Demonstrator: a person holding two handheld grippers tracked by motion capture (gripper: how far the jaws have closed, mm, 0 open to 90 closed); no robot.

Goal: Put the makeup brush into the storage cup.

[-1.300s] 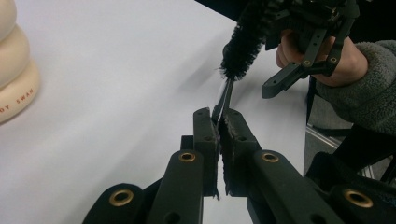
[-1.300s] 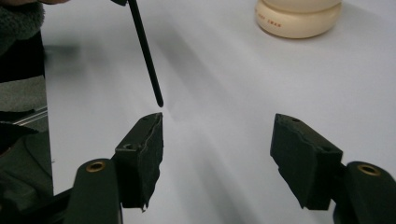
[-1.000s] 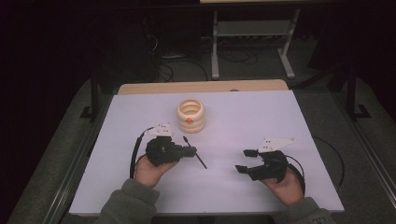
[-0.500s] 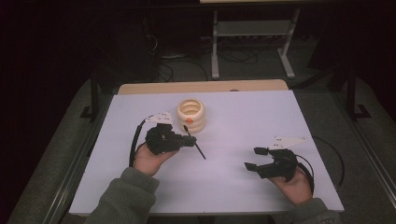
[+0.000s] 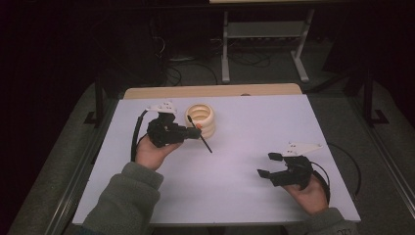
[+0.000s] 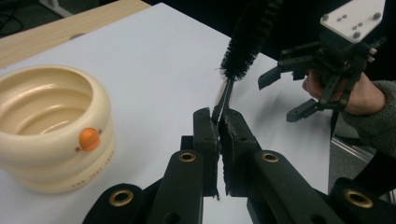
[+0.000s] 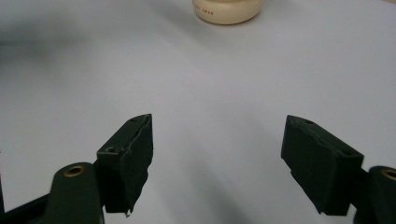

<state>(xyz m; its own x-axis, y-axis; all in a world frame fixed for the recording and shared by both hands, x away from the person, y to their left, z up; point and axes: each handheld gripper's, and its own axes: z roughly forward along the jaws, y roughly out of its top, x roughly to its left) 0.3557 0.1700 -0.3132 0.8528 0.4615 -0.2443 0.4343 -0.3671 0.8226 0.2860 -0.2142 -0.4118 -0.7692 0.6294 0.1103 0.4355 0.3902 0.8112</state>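
**Mia:** What is the table [image 5: 244,196] like?

**Ben:** It is flat and white; its far edge is a strip of light wood [image 5: 210,91]; the room around it is dark; past the far edge there is a grey metal stand [image 5: 264,44] and some cables [image 5: 176,73] on the floor.

**Mia:** Is there room to move?

**Ben:** Yes; the middle of the table is bare; the right side is bare too; a cream bowl [image 5: 201,119] stands near the far edge, left of the middle; the near edge is where the person's sleeves [image 5: 125,200] come in.

**Mia:** Where is the brush [image 6: 246,37]?

**Ben:** The left gripper [image 5: 193,131] has it; the fingers [image 6: 205,135] are closed tight on its thin wire stem; the black bristly end sticks up and away from the fingers in the left gripper view; from the high view the brush [image 5: 199,133] slants just beside the bowl, and one end looks like it is over the rim; I cannot tell if it touches the bowl.

**Mia:** And the other one?

**Ben:** The right gripper [image 5: 269,164] is near the right front of the table, well apart from the brush and the bowl; its fingers [image 7: 128,154] are wide apart and have just been opening more; there is nothing between them, just white table.
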